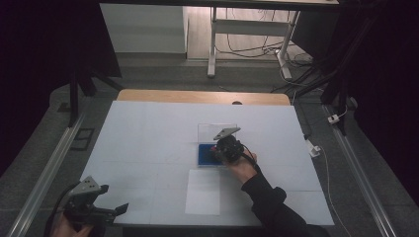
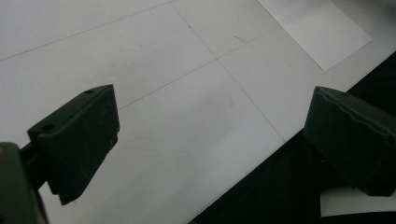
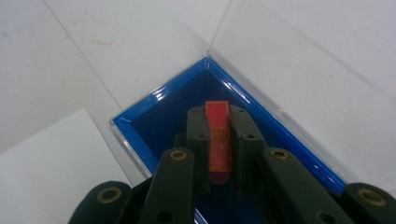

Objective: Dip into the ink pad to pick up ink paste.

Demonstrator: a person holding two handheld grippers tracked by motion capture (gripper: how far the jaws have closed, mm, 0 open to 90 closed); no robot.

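— Right gripper (image 3: 218, 140)?
— Fingers (image 3: 198, 144) pinching red block (image 3: 218, 135), inside blue box (image 3: 154, 116), frame centre.
— Left gripper (image 2: 210, 140)?
— Fingers (image 2: 79, 140) spread, holding nothing, over bench (image 2: 163, 154), lower left of high view.

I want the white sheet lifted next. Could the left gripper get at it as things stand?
Probably yes. The left gripper sits open and empty at the table's near left corner, and bare table lies between it and the white sheet. The right gripper is busy farther back, over the blue tray.
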